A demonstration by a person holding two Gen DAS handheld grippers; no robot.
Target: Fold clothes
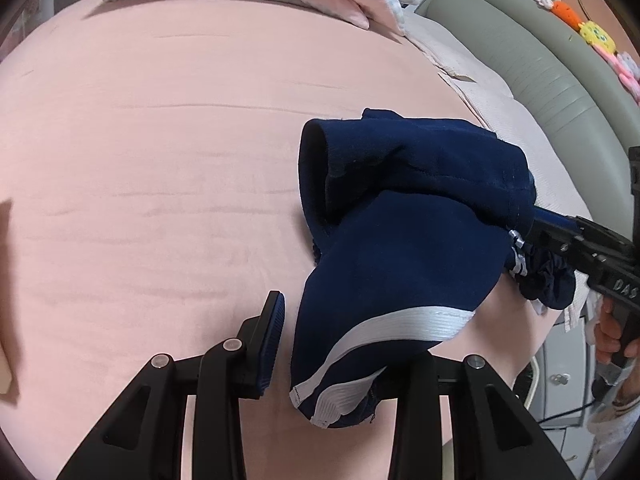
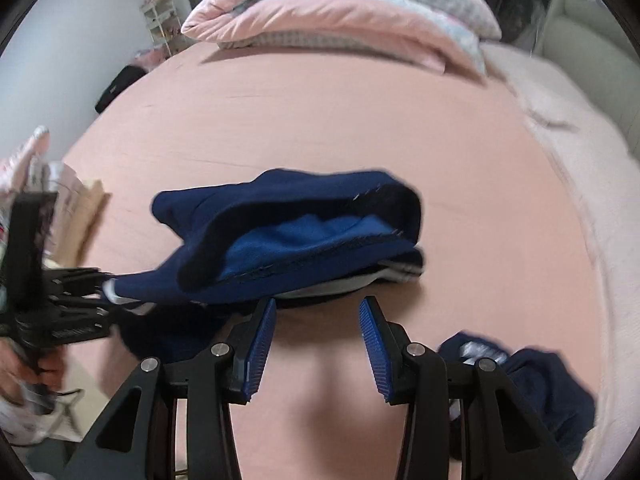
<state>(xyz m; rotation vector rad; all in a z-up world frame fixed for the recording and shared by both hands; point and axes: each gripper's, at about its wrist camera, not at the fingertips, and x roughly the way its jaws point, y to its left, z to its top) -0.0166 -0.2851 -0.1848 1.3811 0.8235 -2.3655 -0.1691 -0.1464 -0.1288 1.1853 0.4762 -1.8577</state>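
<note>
The pink bed sheet (image 2: pixel 320 128) fills both views under the grippers, its near edge cut off by the frames. Far ahead of the tools a folded pink quilt (image 2: pixel 340 12) sits at the head of the bed, its top cropped. The navy garment with white stripes (image 1: pixel 400 248) is bunched and lifted off the sheet just ahead of both grippers; its folds overlap so much that its type is hard to make out, though an open cuff or leg end shows a brighter blue lining in the right wrist view. A second dark navy piece (image 2: pixel 536 384) lies crumpled on the sheet just right of the right gripper, partly hidden behind its finger.

The left gripper (image 1: pixel 336 344) is partly closed with the striped hem of the garment hanging between its jaws; the cloth covers its right finger, so only the left pad (image 1: pixel 272 336) shows, and that pad stands apart from the fabric. The right gripper (image 2: pixel 318 344) stands half open with nothing between its blue pads (image 2: pixel 260 344), the garment just beyond its tips. In the left wrist view, its tips disappear into the cloth's far side
</note>
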